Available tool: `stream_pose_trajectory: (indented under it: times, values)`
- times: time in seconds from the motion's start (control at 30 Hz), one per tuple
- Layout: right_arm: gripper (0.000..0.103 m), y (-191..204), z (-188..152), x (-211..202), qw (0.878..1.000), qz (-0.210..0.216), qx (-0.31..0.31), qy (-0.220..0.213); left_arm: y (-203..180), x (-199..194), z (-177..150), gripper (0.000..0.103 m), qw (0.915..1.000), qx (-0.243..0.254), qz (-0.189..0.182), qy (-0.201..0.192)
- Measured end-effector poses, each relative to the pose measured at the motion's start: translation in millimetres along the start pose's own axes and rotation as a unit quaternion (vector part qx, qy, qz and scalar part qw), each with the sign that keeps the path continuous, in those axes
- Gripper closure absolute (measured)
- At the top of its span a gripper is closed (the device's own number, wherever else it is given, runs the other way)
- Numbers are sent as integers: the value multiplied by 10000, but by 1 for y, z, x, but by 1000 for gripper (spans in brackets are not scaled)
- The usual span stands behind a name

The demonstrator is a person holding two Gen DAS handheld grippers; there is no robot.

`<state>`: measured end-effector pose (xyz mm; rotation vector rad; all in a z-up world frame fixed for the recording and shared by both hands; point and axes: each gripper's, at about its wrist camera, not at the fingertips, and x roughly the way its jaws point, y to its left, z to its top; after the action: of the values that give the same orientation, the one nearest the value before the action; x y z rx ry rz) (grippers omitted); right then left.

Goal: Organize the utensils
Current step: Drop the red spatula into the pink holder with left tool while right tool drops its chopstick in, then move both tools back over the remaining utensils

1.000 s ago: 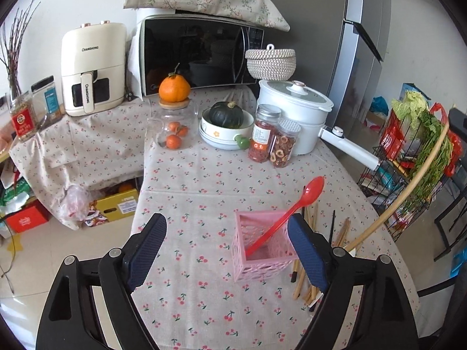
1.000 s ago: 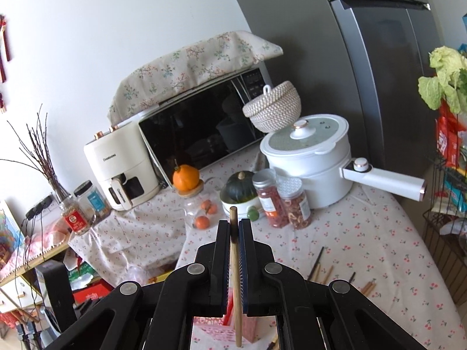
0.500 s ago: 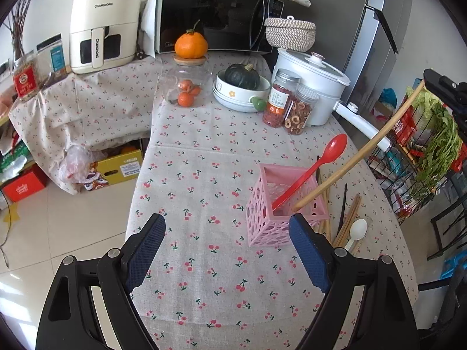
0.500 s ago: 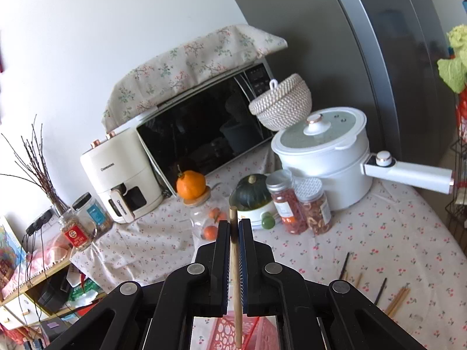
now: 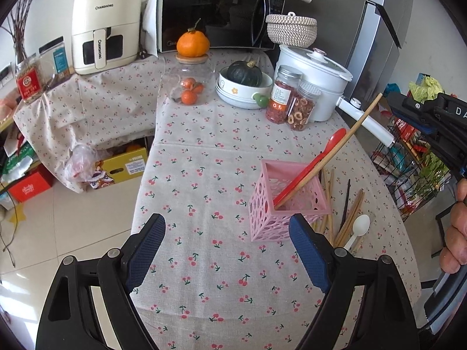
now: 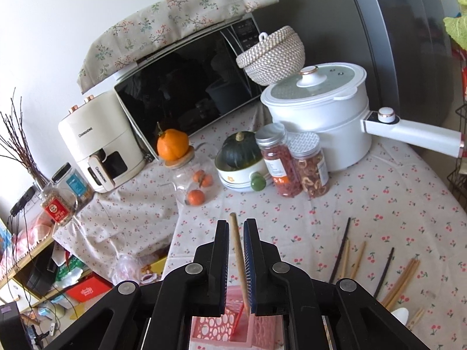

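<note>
Left gripper [image 5: 227, 248] wide; right gripper [image 6: 236, 233] parted around one chopstick [image 6: 238, 250]; pink basket [image 5: 287, 201] holds two utensils

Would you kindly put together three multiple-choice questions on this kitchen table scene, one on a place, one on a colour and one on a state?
1. Where does the lower end of the wooden chopstick rest?
A. Inside the pink basket
B. On the floor
C. In the white pot

2. What colour is the spoon leaning in the pink basket?
A. Blue
B. Red
C. Yellow

3. How does the left gripper stand?
A. Shut on a jar
B. Shut on a spoon
C. Open, holding nothing

Answers:
1. A: in the left wrist view the chopstick slants down into the basket beside the spoon.
2. B: its bowl and handle are plainly red.
3. C: its fingers stand wide apart with only tablecloth between them, while the right gripper has slightly parted jaws either side of the chopstick.
</note>
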<state>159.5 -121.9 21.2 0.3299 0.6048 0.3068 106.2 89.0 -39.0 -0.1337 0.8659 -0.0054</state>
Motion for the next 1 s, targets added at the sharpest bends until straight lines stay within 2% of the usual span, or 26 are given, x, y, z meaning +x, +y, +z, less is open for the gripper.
stream_pose_trajectory:
  times: [0.03, 0.1, 0.3, 0.43, 0.57, 0.8, 1.0]
  values:
    - [72, -2, 0, -2, 10000, -26, -26, -10, -1, -2, 0, 14, 10000, 26, 16, -20]
    - [54, -4, -1, -9, 9998, -164, -76, -71, -3, -6, 0, 14, 10000, 76, 10, -61]
    - [31, -6, -6, -29, 9952, -792, -548, -196, -10, -11, -1, 14, 9997, 196, -94, -68]
    - [23, -9, -12, -42, 9895, -1123, -867, -266, -18, -13, -4, 14, 9992, 370, -115, -110]
    - [19, -14, -20, -49, 9844, -1337, -1123, -206, -24, -12, -7, 14, 9989, 447, -114, -73]
    - [17, -39, -37, -38, 9812, -1462, -1155, 494, -43, -5, -15, 14, 9977, 649, -178, 70]
    - [16, -77, -50, -27, 9774, -1567, -857, 1135, -67, 5, -24, 14, 9951, 903, -251, 325]
